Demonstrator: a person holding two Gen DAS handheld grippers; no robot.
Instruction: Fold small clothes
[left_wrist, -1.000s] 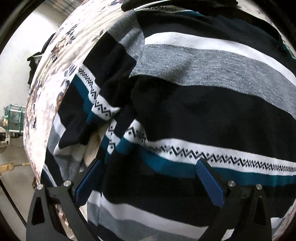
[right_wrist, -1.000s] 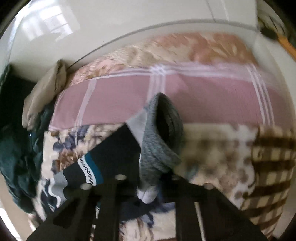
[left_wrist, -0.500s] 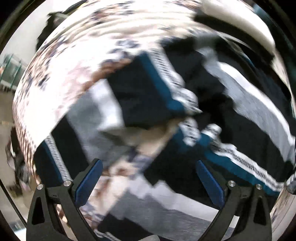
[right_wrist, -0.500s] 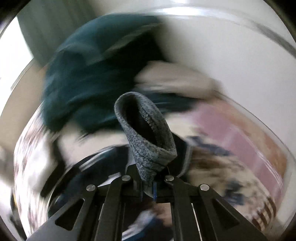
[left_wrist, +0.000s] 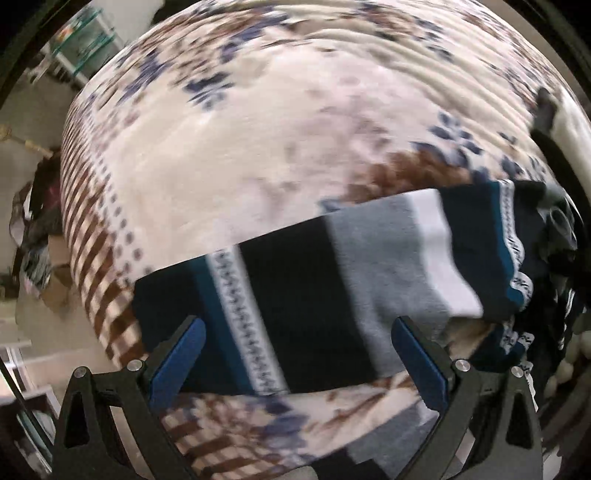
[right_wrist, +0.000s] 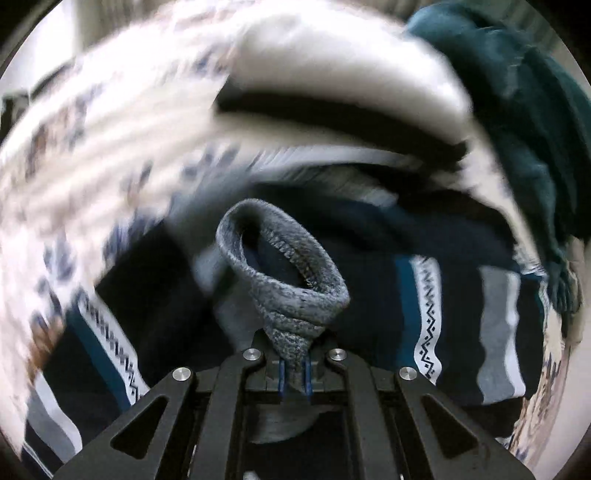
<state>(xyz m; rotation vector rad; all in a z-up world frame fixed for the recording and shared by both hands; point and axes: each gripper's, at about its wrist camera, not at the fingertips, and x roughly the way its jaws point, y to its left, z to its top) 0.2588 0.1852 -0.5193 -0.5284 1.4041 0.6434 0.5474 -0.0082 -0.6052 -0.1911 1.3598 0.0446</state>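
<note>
Between the right gripper's (right_wrist: 294, 380) closed fingers sits the grey knit cuff (right_wrist: 284, 280) of the striped sweater (right_wrist: 424, 295), its opening looped upward. Beyond it the sweater's body spreads across the floral blanket (left_wrist: 258, 147). Over a striped fold (left_wrist: 332, 295) the left gripper (left_wrist: 299, 354) stands wide apart, holding nothing. Farther off lies a dark green garment (right_wrist: 524, 110).

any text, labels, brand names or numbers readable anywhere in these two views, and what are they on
None can be read.
The striped sweater carries only white zigzag bands, a pattern and not letters.
The floral blanket shows only flowers and checks.
The grey knit cuff pinched in the right gripper has no tag visible.
</note>
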